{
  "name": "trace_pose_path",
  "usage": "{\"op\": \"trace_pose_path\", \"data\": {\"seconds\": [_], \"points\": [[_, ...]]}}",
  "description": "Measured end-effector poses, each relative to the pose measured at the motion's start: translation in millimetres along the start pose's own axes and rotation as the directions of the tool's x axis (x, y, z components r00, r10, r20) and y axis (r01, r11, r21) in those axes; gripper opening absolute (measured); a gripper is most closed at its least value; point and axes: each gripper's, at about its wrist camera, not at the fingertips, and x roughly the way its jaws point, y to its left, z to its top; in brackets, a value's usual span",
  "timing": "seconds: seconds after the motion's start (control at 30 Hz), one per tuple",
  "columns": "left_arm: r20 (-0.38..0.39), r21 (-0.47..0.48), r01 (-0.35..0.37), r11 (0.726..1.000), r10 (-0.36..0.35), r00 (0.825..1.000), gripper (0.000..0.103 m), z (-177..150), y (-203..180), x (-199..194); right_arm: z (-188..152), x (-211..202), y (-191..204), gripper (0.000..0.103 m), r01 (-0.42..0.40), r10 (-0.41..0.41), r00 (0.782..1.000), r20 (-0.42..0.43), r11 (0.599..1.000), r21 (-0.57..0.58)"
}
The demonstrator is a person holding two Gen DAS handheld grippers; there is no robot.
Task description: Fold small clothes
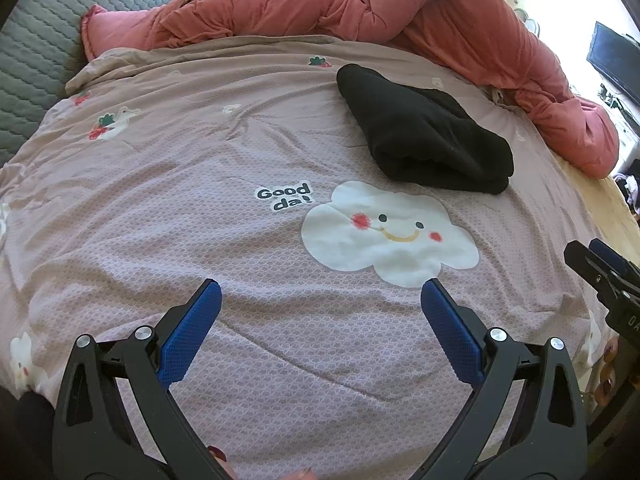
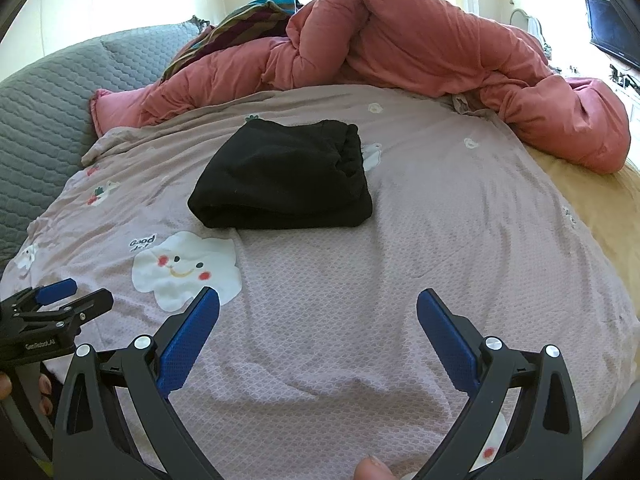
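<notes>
A black garment (image 1: 424,132) lies folded into a thick bundle on the pale purple bedsheet (image 1: 240,160), beyond a white smiling cloud print (image 1: 384,232). It also shows in the right wrist view (image 2: 284,176), ahead and a little left. My left gripper (image 1: 320,300) is open and empty above the sheet, short of the cloud print. My right gripper (image 2: 318,308) is open and empty above the sheet (image 2: 400,240), well short of the garment. Each gripper shows in the other's view, the right one (image 1: 600,268) at the right edge, the left one (image 2: 64,300) at the left edge.
A rumpled pink duvet (image 1: 440,8) is heaped along the far side of the bed (image 2: 400,40). A grey quilted headboard (image 1: 36,40) stands at the left. A dark screen (image 1: 616,60) hangs at the far right. A yellow under-sheet (image 2: 592,200) shows at the right edge.
</notes>
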Motion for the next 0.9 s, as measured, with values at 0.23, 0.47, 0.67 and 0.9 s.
{"op": "trace_pose_path", "data": {"seconds": [0.23,0.47,0.67,0.9], "points": [[0.002,-0.006,0.005,1.0,-0.005,1.0,0.094,0.4,0.7,-1.9,-0.5,-0.1,0.5,0.099,0.001,-0.001,1.0,-0.003,1.0,-0.006],[0.004,-0.008,0.005,1.0,-0.005,1.0,0.094,1.2,1.3,-3.1,-1.3,-0.5,2.8,0.099,0.003,-0.003,1.0,-0.006,1.0,-0.015],[0.004,-0.01,0.006,1.0,-0.006,1.0,0.094,1.7,1.9,-2.8,-1.5,-0.8,2.4,0.099,0.005,-0.006,1.0,-0.009,1.0,-0.015],[0.009,-0.013,0.006,1.0,-0.005,1.0,0.094,1.2,3.2,-3.8,-1.4,-0.4,2.7,0.099,0.005,-0.005,1.0,-0.012,1.0,-0.017]]}}
